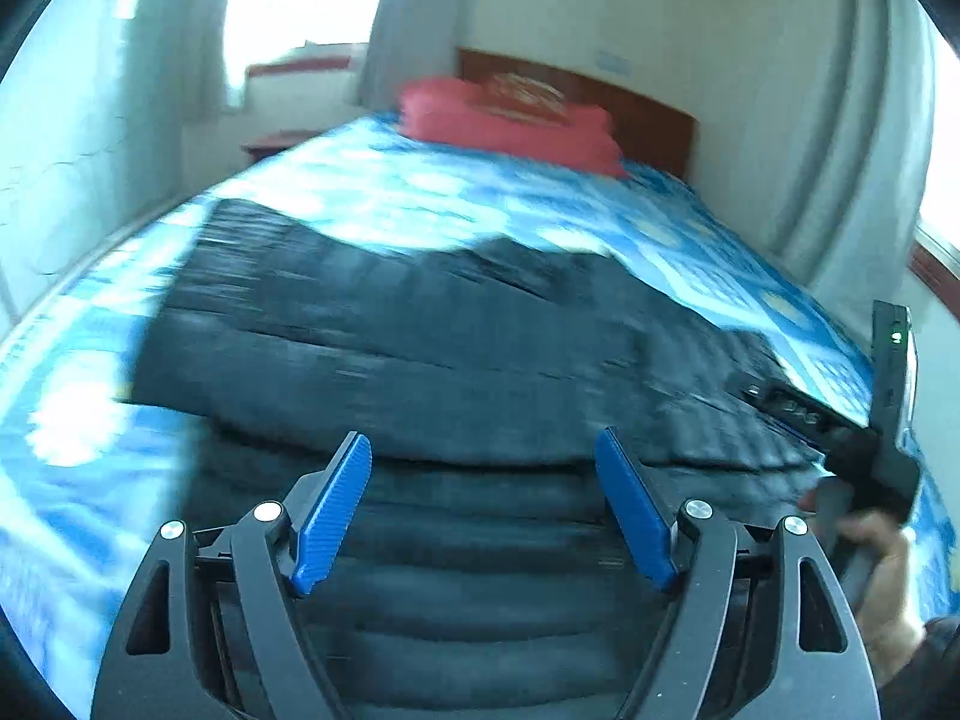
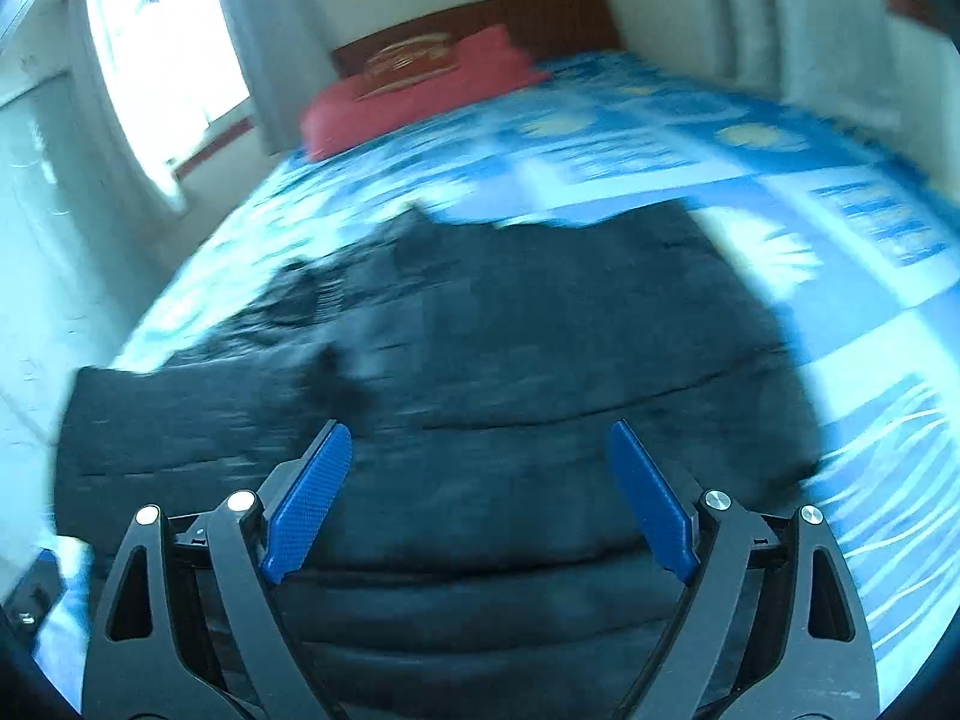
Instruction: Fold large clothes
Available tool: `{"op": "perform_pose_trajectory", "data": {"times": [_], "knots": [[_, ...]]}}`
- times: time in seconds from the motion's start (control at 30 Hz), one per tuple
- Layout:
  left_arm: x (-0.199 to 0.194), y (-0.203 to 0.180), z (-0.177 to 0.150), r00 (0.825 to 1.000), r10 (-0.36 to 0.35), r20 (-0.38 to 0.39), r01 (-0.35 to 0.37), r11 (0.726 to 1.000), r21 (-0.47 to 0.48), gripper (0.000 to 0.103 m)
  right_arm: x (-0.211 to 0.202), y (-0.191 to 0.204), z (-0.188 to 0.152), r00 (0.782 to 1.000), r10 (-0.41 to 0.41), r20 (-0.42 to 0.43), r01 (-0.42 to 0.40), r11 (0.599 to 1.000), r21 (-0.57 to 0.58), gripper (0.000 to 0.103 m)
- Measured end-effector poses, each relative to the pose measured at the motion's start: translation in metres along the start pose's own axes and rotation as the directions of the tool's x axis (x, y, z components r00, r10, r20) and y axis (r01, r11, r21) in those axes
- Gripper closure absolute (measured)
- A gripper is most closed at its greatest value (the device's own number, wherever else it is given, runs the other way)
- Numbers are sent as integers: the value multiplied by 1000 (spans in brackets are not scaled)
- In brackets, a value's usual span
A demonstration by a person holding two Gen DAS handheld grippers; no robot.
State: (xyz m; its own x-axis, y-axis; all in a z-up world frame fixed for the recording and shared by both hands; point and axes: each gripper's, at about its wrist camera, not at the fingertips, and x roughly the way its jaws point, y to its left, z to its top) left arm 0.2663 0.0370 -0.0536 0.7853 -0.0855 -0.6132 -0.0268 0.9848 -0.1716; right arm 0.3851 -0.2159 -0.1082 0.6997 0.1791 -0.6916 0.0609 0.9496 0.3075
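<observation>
Two hand-held grippers with ribbed blue finger pads hover above a dark, quilted, padded garment (image 1: 420, 348) spread flat across a bed covered by a blue-and-white patterned sheet (image 1: 540, 204). Both the left gripper (image 1: 483, 450) and the right gripper (image 2: 480, 438) have their jaws spread wide with nothing between them. No fold seems underway; the step in hand appears to be the approach, and the next move probably calls for lowering each gripper to a garment edge and closing on the fabric. Motion blur hides seams and sleeves. The left wrist view alone shows the person's right hand (image 1: 882, 576) on the other device at the garment's right edge; the right wrist view alone shows the garment's rounded right border (image 2: 780, 360) against the sheet. A red pillow (image 1: 510, 120) lies at the headboard (image 1: 648, 114).
</observation>
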Motion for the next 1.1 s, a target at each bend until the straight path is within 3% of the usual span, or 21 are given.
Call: {"op": "perform_pose_trajectory", "data": {"times": [0.07,0.17,0.2,0.23,0.27,0.3,0.33,0.47,0.6,0.77,0.87,0.9,0.97,1.0,1.1], "knots": [[-9,31,2,997,65,27,-65,998,-23,27,18,27,0,998,43,-34,-43,999,-8,15],[-15,72,4,991,133,32,-131,989,-73,27,49,55,-4,994,37,-104,-40,999,-29,17],[-16,86,4,989,148,24,-145,985,-96,27,59,64,-7,990,26,-136,-34,998,-53,33],[-16,96,4,988,156,17,-153,982,-113,27,64,70,-9,989,2,-147,-14,997,-81,58],[-16,109,3,986,166,9,-163,977,-138,27,64,76,-10,990,-13,-142,-2,994,-107,65],[-16,117,3,985,172,6,-169,974,-153,27,62,79,-10,991,-14,-133,-1,993,-117,79],[-17,124,2,984,176,6,-173,972,-161,27,56,80,-7,993,-1,-120,-13,993,-119,85],[-16,137,8,983,184,11,-180,971,-158,27,22,58,11,999,-27,-22,24,994,-111,86],[-9,136,14,987,162,-1,-160,975,-151,27,-1,13,29,988,-149,44,153,980,-127,86],[15,115,22,991,126,-35,-129,987,-100,27,-5,-57,36,970,-244,15,245,968,-57,86],[31,102,24,992,119,-51,-122,991,-63,27,13,-84,29,962,-266,-62,263,964,-43,84],[37,96,25,991,118,-57,-121,992,-46,27,19,-91,25,960,-263,-93,260,965,-42,81],[50,88,28,990,126,-70,-127,992,-12,27,16,-90,24,963,-257,-77,254,966,-45,77],[57,85,31,989,131,-74,-131,991,0,27,12,-88,25,961,-269,-61,267,963,-45,70],[73,81,40,987,143,-74,-143,990,16,27,-13,-73,29,956,-283,76,286,958,-33,56]]}}
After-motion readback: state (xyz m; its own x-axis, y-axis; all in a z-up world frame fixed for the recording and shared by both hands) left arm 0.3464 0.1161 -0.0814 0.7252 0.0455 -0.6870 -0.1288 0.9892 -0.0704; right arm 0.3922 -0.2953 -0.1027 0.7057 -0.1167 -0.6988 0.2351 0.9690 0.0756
